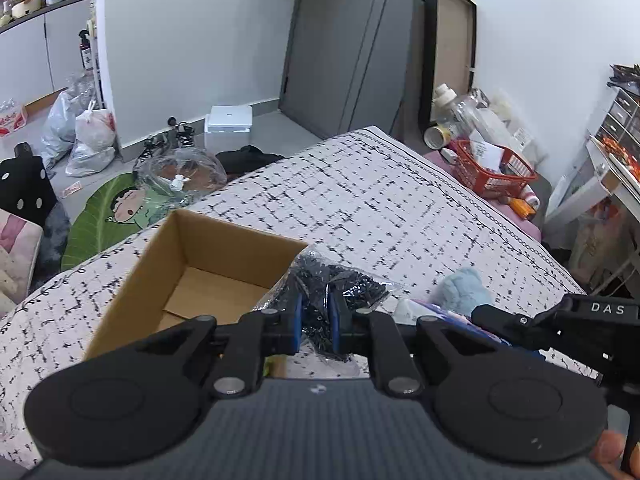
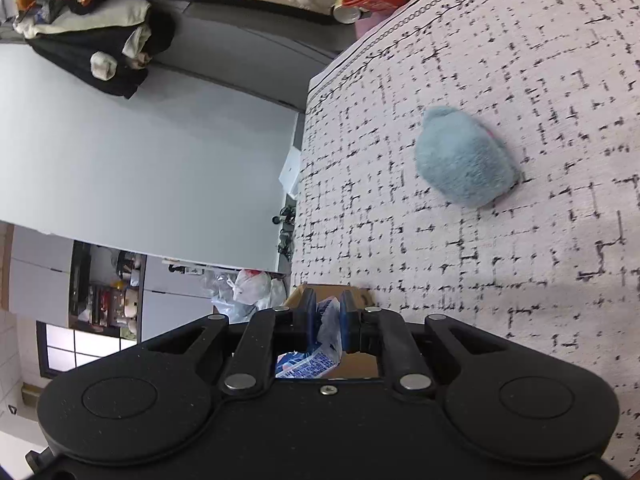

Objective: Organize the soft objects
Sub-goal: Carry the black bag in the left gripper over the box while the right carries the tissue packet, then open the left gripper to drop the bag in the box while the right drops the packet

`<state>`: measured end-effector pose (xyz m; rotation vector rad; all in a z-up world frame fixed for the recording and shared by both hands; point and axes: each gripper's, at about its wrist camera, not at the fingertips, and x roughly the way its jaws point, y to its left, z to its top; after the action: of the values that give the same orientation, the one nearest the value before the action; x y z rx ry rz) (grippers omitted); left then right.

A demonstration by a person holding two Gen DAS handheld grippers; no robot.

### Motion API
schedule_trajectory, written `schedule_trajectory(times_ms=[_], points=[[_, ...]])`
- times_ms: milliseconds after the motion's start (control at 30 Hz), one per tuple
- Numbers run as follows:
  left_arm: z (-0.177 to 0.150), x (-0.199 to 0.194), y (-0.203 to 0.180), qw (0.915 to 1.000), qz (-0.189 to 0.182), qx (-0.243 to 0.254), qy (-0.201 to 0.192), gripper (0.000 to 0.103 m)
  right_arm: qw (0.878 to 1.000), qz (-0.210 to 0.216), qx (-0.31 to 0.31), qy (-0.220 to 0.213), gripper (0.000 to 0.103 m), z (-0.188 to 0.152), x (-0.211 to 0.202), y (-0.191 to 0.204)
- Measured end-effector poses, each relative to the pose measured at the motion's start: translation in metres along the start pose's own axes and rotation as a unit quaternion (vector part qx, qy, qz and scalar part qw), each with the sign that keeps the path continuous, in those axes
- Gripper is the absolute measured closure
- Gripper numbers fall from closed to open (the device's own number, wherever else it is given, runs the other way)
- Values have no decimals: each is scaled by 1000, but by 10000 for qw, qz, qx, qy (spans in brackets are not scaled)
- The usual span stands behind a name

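My left gripper [image 1: 316,320] is shut on a clear plastic bag of black fabric [image 1: 340,284] and holds it at the right rim of an open, empty cardboard box [image 1: 192,272] on the bed. My right gripper [image 2: 326,320] is shut on a blue and white plastic packet [image 2: 308,362], with the box [image 2: 352,294] just behind it. It also shows in the left wrist view [image 1: 560,320] to the right of my left gripper. A light blue plush toy [image 2: 464,160] lies on the patterned bedspread [image 2: 520,60], also seen in the left wrist view [image 1: 464,288].
A red basket [image 1: 492,164] and bottles stand past the bed's far right edge. Plastic bags [image 1: 88,136], a white box [image 1: 230,126] and a green leaf mat [image 1: 108,216] lie on the floor to the left. A drawer unit [image 1: 616,128] stands at the right.
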<state>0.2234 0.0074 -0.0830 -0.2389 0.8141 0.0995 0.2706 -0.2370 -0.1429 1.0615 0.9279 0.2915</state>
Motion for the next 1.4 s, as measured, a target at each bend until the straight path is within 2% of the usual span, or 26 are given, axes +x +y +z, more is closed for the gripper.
schedule_trajectory(times_ms=[333,633,900,1067,1400], points=[[6,-2,40,9997,147,-208,-11,90,9997,80,-236,78,91,-15,20,14],[5,17,77,9987,184,-458,156,90,9991,75,-425,3,91,-27,28,30],[6,35,92,9980,94,-545,301,90,9984,-30,-556,-94,91,-32,40,37],[7,45,101,9963,85,-659,541,88,9979,-134,-623,-89,91,-34,53,40],[18,42,118,9949,-29,-755,673,84,9973,-71,-729,-79,91,-42,79,57]])
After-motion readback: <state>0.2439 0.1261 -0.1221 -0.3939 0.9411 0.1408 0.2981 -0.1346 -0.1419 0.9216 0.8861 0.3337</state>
